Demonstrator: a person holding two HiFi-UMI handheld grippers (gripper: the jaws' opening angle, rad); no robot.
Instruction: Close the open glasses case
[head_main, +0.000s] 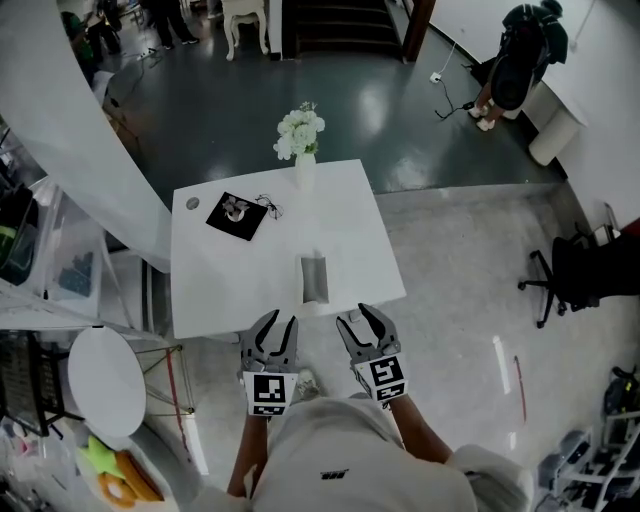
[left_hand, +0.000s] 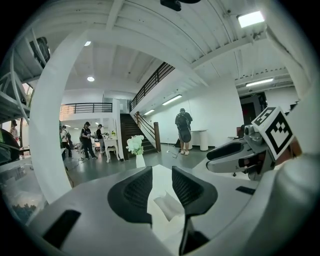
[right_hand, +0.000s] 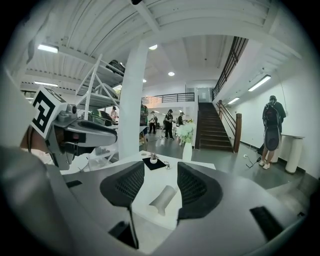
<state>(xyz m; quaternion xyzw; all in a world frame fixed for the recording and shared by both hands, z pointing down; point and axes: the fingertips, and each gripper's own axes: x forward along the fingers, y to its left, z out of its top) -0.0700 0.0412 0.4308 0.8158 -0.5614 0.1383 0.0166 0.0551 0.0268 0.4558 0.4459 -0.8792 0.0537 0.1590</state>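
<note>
The case (head_main: 314, 278) lies by the near edge of the table (head_main: 225, 285), the vase (head_main: 304, 172) at its far edge, the mat (head_main: 237, 215) near its far left corner. The left gripper (head_main: 277, 322) and right gripper (head_main: 360, 318) hang just off the near edge.

An open loft workspace, with a staircase (right_hand: 210, 131), mezzanine railing (right_hand: 167, 97) and office chair (head_main: 568, 275).

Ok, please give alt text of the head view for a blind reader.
From above: a grey glasses case lies near the front edge of a white table. The left gripper and right gripper hover open and empty just before it; a flower vase stands behind.
</note>
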